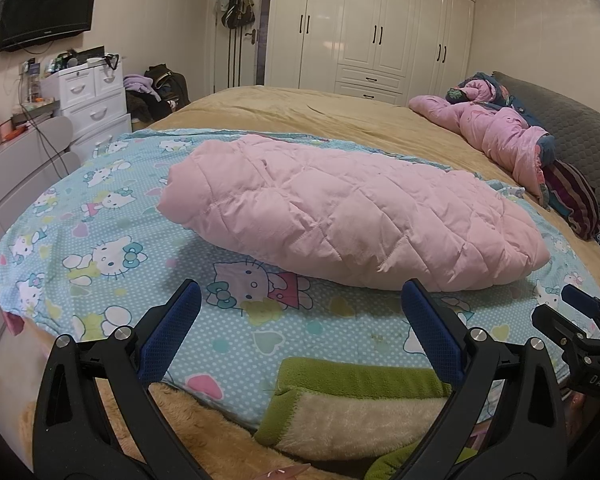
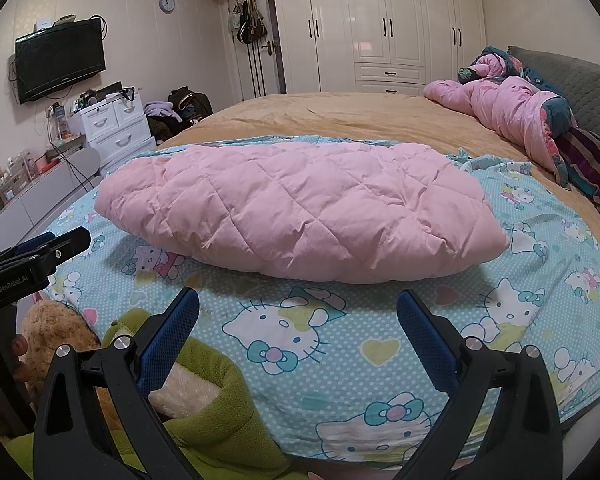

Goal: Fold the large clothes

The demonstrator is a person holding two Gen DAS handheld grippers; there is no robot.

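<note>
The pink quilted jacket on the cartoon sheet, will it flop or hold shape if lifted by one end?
The pink quilted jacket looks puffy, so probably light. Its soft creases suggest it would sag and unfold. Both tongs are open and clear of it.

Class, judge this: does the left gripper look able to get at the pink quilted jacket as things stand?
Probably yes. The left gripper is open, facing the pink quilted jacket, with only flat cartoon-print sheet between them.
</note>
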